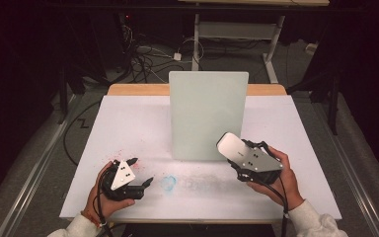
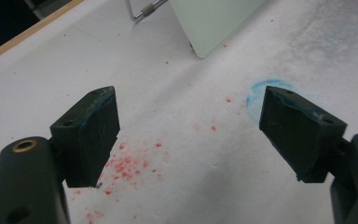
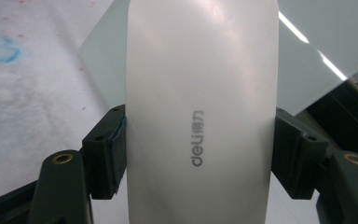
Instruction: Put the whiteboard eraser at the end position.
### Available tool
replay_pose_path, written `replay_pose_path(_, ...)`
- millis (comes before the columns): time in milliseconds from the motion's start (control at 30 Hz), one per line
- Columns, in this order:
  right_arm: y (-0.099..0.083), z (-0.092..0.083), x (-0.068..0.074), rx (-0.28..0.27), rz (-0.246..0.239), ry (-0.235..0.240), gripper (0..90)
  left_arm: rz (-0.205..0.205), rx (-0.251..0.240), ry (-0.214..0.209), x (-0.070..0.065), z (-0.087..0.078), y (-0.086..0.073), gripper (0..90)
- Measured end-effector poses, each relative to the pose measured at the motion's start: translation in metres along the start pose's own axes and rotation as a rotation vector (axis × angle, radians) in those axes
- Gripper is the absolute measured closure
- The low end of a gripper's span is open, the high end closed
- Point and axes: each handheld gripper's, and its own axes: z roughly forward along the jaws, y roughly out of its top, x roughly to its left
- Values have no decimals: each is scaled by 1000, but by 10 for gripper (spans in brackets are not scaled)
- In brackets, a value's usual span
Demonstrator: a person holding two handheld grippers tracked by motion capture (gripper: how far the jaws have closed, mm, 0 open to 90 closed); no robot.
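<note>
My right claw (image 3: 200, 149) pinches a white eraser (image 3: 201, 93) across its smooth sides, held above the table (image 1: 128, 118) by the upright board (image 1: 208, 113). It looks light, rigid, slippery; a mid-body grip suits. My left claw (image 2: 189, 135) hangs spread, empty.

Both grippers are black, each topped by a grey 3-cornered plate dotted with small dark screw holes — the left gripper (image 1: 143, 172) and the right gripper (image 1: 230, 154) alike. In the left gripper view the 2 blocky jaws carry blue smears, with brass-ringed holes behind. Black cables trail toward the person's wrists. Pale, off-white sleeves (image 1: 310, 218) — an orange band (image 1: 90, 218) circles the left wrist.
</note>
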Motion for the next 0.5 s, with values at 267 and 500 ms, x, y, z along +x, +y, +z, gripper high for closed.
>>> replay_pose_path(267, 3, 4, 12, 60, -41, 171, 310, -6, -6, 2, 1, -1, 0, 194)
replay_pose_path(500, 6, 23, 32, 142, -106, 323, 310, -11, -6, 2, 1, -2, 0, 194)
